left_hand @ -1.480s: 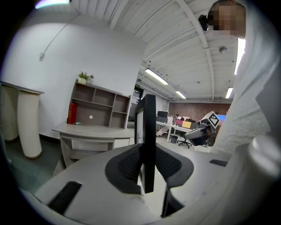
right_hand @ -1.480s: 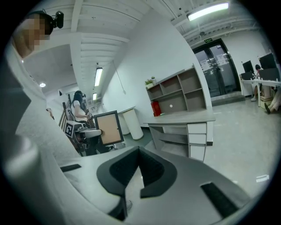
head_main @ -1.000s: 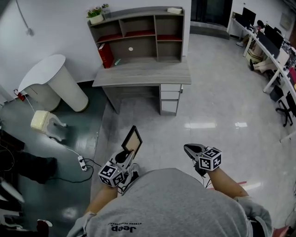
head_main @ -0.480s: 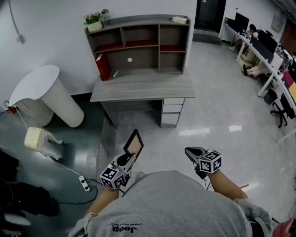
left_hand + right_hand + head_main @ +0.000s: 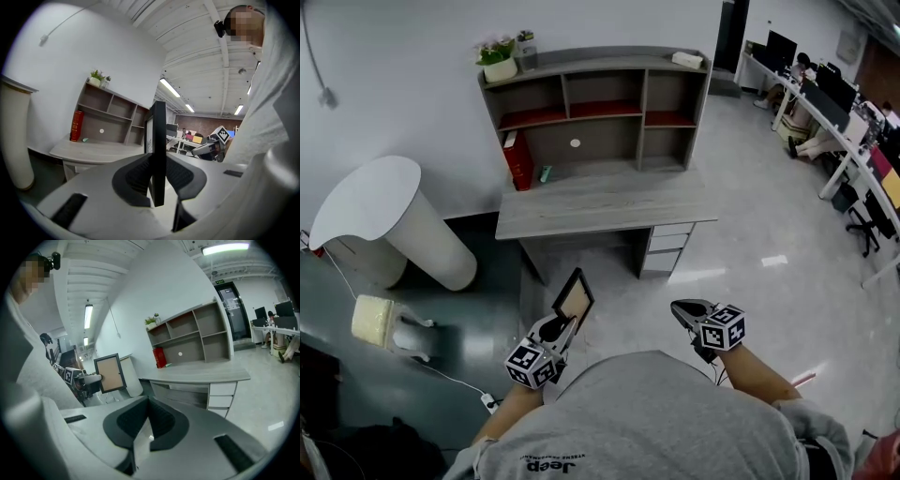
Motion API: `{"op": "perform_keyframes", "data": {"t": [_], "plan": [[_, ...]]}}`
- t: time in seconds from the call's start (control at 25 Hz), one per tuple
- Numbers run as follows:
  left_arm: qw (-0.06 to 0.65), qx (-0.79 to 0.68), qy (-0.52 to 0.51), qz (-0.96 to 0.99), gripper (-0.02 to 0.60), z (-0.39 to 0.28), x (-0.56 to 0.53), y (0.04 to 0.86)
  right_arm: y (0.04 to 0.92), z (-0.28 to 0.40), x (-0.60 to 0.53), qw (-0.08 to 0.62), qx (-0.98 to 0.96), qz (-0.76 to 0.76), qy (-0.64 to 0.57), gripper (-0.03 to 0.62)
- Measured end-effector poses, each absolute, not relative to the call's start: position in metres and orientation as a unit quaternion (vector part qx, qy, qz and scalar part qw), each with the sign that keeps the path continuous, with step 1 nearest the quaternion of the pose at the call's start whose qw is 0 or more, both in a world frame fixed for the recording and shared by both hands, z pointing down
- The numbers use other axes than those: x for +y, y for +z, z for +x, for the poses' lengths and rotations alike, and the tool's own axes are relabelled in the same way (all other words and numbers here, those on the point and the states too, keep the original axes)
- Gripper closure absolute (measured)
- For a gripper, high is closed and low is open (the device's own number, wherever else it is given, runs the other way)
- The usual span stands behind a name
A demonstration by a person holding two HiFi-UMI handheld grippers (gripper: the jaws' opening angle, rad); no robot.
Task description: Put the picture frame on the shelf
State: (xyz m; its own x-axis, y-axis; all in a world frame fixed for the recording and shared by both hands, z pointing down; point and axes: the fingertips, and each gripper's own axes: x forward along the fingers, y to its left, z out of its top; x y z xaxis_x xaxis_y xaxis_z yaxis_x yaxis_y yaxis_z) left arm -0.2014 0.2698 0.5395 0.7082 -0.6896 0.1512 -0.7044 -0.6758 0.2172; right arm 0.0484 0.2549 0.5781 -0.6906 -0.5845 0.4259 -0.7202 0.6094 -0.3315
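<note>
A black picture frame (image 5: 575, 299) with a tan backing sticks up and forward from my left gripper (image 5: 560, 324), which is shut on its lower edge. In the left gripper view the frame (image 5: 157, 140) shows edge-on, pinched between the two dark pads of the left gripper (image 5: 157, 174). My right gripper (image 5: 682, 307) is held level beside it, shut and holding nothing; its pads (image 5: 159, 420) meet. The right gripper view also catches the frame (image 5: 108, 373) off to the left. The grey shelf unit (image 5: 600, 101) stands on a desk (image 5: 600, 202) ahead, apart from both grippers.
A red book (image 5: 518, 159) and a small white disc (image 5: 575, 143) sit in the shelf's lower bay, and a potted plant (image 5: 499, 52) stands on top. A white round table (image 5: 380, 217) and a power strip (image 5: 490, 404) are to the left. Office desks (image 5: 848, 127) run along the right.
The desk and shelf have come closer and lower in the head view as I walk toward them. Both grippers keep their pose, the frame still in the left one.
</note>
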Motion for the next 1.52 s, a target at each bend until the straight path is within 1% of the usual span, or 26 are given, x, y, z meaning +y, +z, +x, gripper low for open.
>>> {"op": "perform_keyframes", "data": {"t": [0.36,0.72,0.88,1.08,1.32,1.52], "plan": [[0.154,-0.365,0.030,0.918,0.482,-0.244,0.241,0.553,0.585,0.011,0.219,0.154,-0.878,0.377,0.254,0.577],[0.163,-0.378,0.035,0.910,0.483,-0.252,0.208,0.559,0.605,0.006,0.179,0.154,-0.877,0.363,0.274,0.577],[0.162,-0.393,0.040,0.904,0.483,-0.248,0.186,0.562,0.615,0.005,0.144,0.151,-0.885,0.342,0.279,0.577],[0.160,-0.429,0.037,0.888,0.483,-0.240,0.135,0.566,0.627,0.008,0.072,0.156,-0.898,0.306,0.275,0.577],[0.155,-0.463,0.021,0.873,0.483,-0.207,0.054,0.555,0.613,0.024,-0.034,0.162,-0.917,0.264,0.252,0.576],[0.147,-0.476,0.012,0.867,0.483,-0.174,-0.016,0.540,0.590,0.043,-0.114,0.153,-0.930,0.237,0.234,0.576]]}}
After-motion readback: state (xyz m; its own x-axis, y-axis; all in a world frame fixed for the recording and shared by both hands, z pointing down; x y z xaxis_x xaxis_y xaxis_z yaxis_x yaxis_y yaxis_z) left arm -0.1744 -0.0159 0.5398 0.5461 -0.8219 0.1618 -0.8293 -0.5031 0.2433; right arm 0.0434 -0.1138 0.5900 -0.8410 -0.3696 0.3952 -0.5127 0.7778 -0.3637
